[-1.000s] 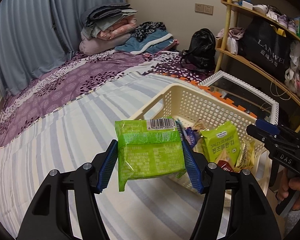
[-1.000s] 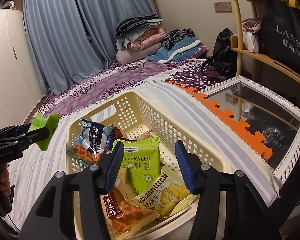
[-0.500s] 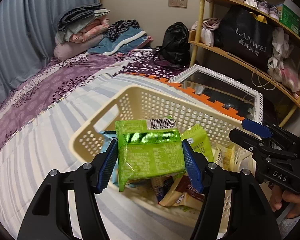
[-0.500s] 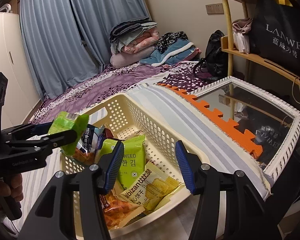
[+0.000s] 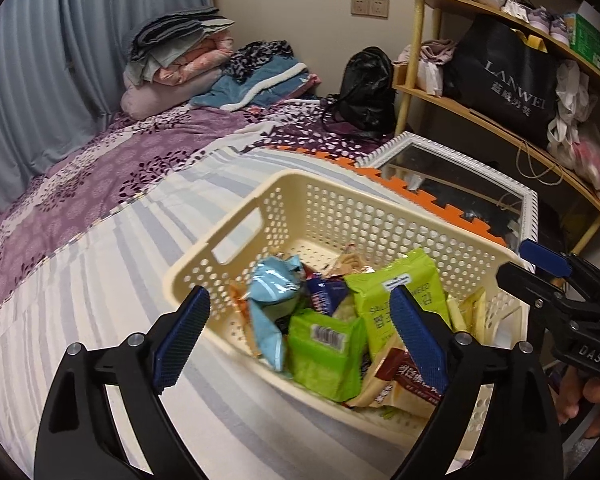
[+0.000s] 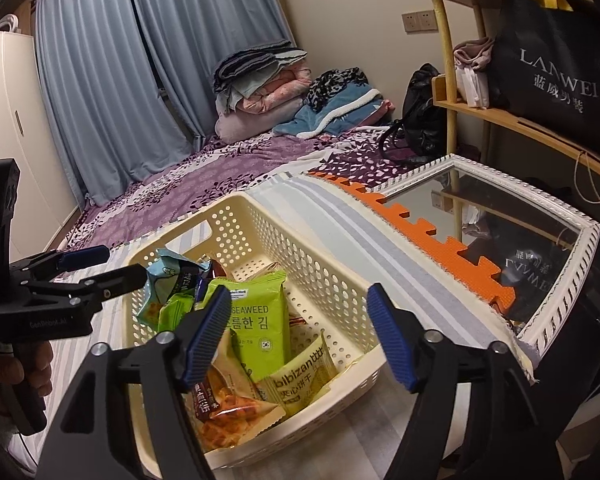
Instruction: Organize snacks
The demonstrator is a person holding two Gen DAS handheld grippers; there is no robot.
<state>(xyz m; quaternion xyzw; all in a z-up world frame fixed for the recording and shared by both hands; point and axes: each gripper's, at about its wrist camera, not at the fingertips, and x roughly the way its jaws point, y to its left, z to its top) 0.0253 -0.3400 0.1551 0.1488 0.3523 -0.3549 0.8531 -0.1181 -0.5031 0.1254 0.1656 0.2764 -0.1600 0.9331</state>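
Note:
A cream perforated basket [image 5: 288,200] [image 6: 340,280] stands on the striped bed cover and holds several snack packs. The green barcode pack [image 5: 326,354] [image 6: 174,312] lies inside it, free of any grip, beside a green seaweed pack [image 5: 396,292] [image 6: 256,324] and a light blue pack [image 5: 272,292]. My left gripper [image 5: 300,336] hangs over the basket's near side with its jaws opening wide and nothing pressed between the pads. My right gripper [image 6: 298,336] is over the basket's near end, jaws opening, with nothing gripped. Each gripper shows in the other's view, the left gripper [image 6: 96,266] and the right gripper [image 5: 540,264].
A white-framed mirror [image 6: 512,240] lies to the right of the basket, edged by an orange foam mat [image 6: 420,236]. Folded bedding [image 5: 180,64] and a black bag [image 5: 364,92] sit at the far end of the bed. Wooden shelves [image 5: 500,80] stand at the right.
The left gripper carried the green barcode pack over the basket, then opened and let it drop inside. The right gripper's jaws have spread wider.

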